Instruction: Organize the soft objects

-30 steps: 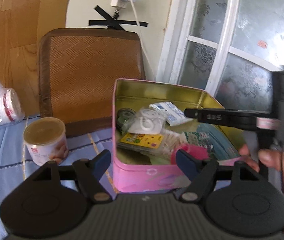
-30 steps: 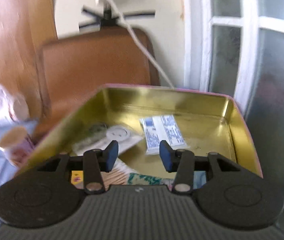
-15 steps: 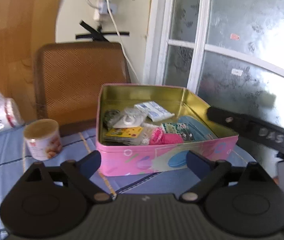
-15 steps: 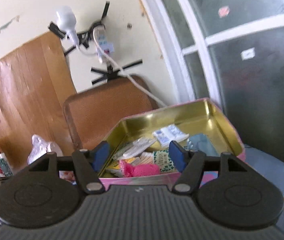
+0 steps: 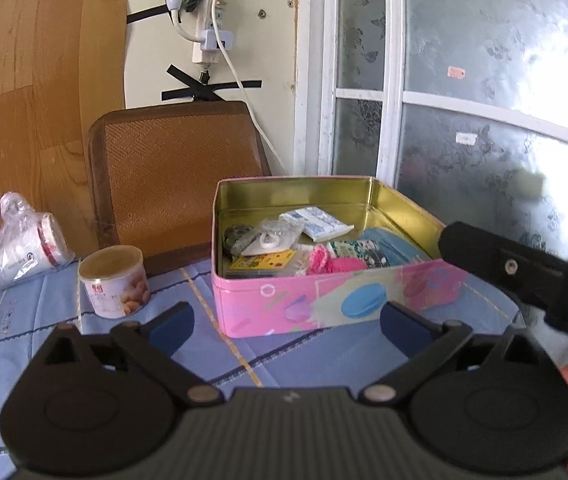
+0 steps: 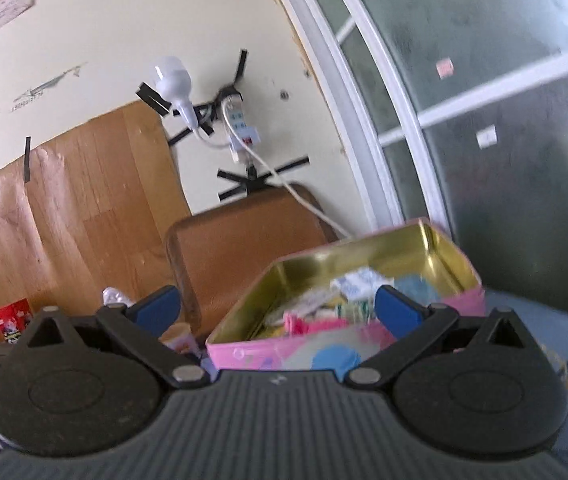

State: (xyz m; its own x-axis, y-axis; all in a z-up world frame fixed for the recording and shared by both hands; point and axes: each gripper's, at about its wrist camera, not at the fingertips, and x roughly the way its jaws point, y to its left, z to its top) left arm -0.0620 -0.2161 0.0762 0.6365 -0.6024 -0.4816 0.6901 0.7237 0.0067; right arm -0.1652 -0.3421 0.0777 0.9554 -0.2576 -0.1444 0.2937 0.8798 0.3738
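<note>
A pink tin box [image 5: 324, 304] with a gold inside stands open on the blue checked cloth [image 5: 11, 320]. In it lie a pink knitted piece [image 5: 334, 262], a patterned pouch [image 5: 358, 250], a light blue soft item [image 5: 388, 242], a white packet [image 5: 316, 222] and other small things. My left gripper [image 5: 287, 320] is open and empty, just in front of the box. My right gripper [image 6: 277, 310] is open and empty, back from the box [image 6: 324, 354]; its body shows at the right of the left wrist view [image 5: 524, 276].
A small can [image 5: 113, 282] stands left of the box. A plastic bag of cups [image 5: 23, 248] lies at the far left. A brown chair back [image 5: 175, 176] is behind the table. A frosted window [image 5: 484, 100] is on the right.
Both grippers have pulled back and up from the box. The right gripper was over the box's inside and has opened wider. The pink piece now lies in the box.
</note>
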